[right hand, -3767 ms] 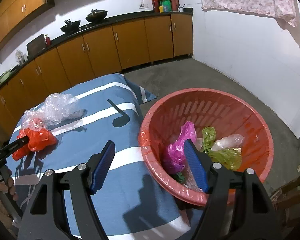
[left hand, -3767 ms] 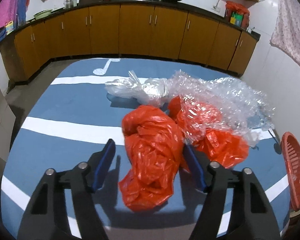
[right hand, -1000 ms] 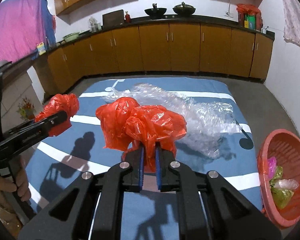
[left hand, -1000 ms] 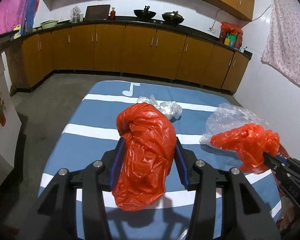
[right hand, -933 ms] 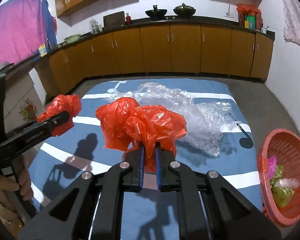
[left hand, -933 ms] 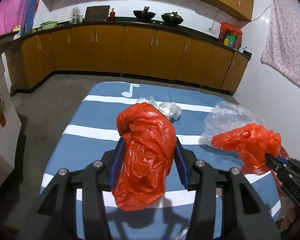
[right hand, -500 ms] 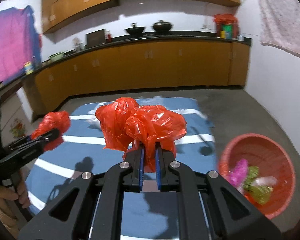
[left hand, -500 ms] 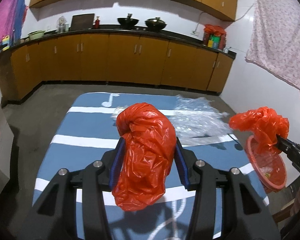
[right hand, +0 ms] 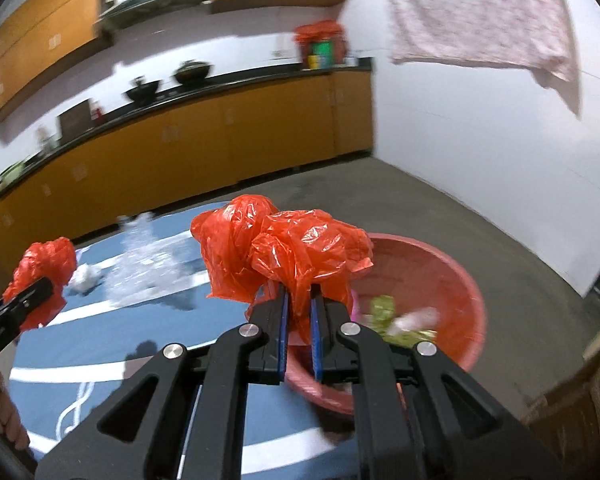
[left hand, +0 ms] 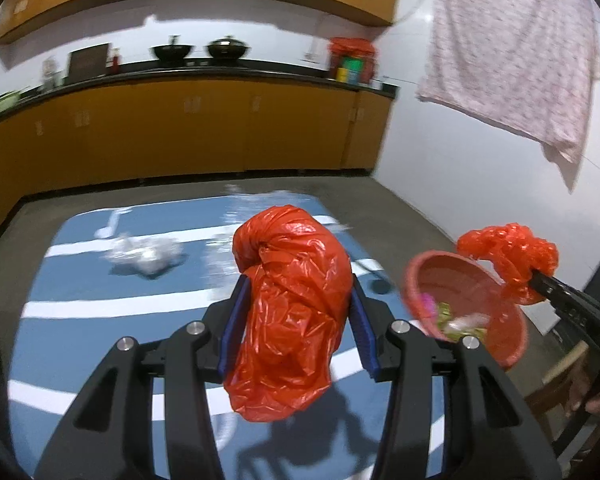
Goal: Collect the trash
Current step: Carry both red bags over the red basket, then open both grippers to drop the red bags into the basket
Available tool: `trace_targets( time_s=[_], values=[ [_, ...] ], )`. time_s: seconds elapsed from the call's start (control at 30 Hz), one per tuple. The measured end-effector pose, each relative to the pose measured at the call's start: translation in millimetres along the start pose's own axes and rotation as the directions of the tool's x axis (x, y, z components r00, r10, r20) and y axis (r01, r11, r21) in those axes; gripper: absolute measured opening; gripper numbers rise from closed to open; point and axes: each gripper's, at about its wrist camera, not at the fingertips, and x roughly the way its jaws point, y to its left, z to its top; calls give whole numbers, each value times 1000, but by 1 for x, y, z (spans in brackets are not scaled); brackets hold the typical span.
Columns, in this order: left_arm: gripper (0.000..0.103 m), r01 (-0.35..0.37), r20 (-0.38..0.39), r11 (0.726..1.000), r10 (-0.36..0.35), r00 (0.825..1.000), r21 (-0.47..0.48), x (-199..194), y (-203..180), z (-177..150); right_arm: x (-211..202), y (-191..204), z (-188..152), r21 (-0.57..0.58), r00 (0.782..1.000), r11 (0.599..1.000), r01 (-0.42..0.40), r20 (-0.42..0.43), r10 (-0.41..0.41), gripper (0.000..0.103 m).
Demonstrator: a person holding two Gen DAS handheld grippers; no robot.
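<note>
My left gripper (left hand: 296,312) is shut on a crumpled red plastic bag (left hand: 292,304) and holds it in the air over the blue striped table (left hand: 100,320). My right gripper (right hand: 299,316) is shut on a second red plastic bag (right hand: 284,248), just above the near rim of the red basket (right hand: 452,280). The basket (left hand: 504,344) stands to the right of the table and holds pink, green and clear scraps. In the left wrist view the right gripper's bag (left hand: 512,256) hangs over the basket's far side. The left gripper's bag also shows in the right wrist view (right hand: 44,276).
Clear bubble wrap (right hand: 148,268) and a crumpled clear bag (left hand: 144,254) lie on the far part of the table. Orange kitchen cabinets (left hand: 180,136) run along the back wall. A cloth (left hand: 512,52) hangs on the right wall. A wooden chair (right hand: 580,384) stands by the basket.
Both grippers have swung right with their red bags. The right gripper's bag has come over the basket. The views are blurred by the motion.
</note>
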Motion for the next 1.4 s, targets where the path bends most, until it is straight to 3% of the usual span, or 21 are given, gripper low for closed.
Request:
trace_targets(
  time_s=[0.33,0.97,1.07,1.13,1.17,1.4],
  values=[
    [47,172,-27,980,-170,985,97,36,-94,1,-2,-53,-3,93,992,988,127,11,-129,10],
    [48,340,-109,933,-328,938,120,103,-178,-4,21,-95,19,227,990,965,132,27,-141,10],
    [57,343,-129,933,-328,936,113,115,-183,-6,30,-100,21,239,992,964,118,10,-124,22],
    [65,338,-133,935,-324,937,103,118,-179,-9,31,-102,19,249,992,961,117,7,-122,44],
    [66,335,-132,937,-321,938,100,120,-175,-11,31,-104,15,259,992,959,117,6,-123,47],
    [73,268,-143,962,-258,956,54,120,-136,-17,39,-105,-5,255,989,956,146,-59,-135,51]
  ],
)
